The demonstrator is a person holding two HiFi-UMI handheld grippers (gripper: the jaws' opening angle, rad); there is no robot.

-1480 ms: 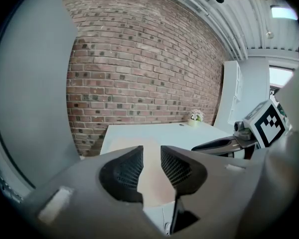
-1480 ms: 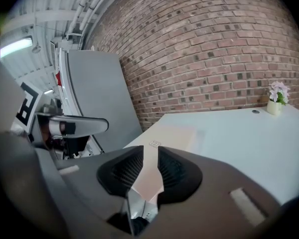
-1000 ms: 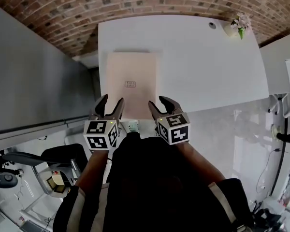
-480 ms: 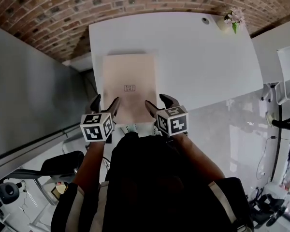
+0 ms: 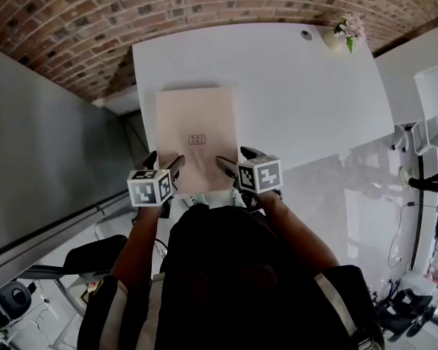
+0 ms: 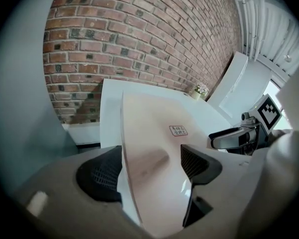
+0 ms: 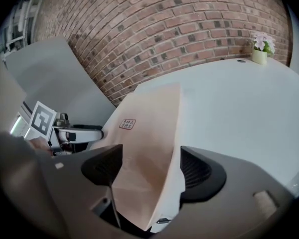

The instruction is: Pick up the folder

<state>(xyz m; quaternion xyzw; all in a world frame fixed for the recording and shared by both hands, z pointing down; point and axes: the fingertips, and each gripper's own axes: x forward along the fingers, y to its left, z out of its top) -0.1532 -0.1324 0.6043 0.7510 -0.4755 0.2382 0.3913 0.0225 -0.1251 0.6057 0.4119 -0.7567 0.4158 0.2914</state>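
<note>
A beige folder with a small label lies flat on the white table, near its left side. My left gripper is at the folder's near left corner and my right gripper at its near right corner. In the left gripper view the folder runs between the jaws of the left gripper, which are opening with the pads off it. The right gripper view shows the folder between the jaws of the right gripper. They are opening too and do not press on it.
A small pot of flowers stands at the table's far right corner, beside a round cable hole. A brick wall lies behind the table and a grey partition to its left. The near table edge is right under the grippers.
Both grippers have sunk toward the folder's near edge and their jaws have spread wider. They now straddle its near corners instead of hovering short of it.
</note>
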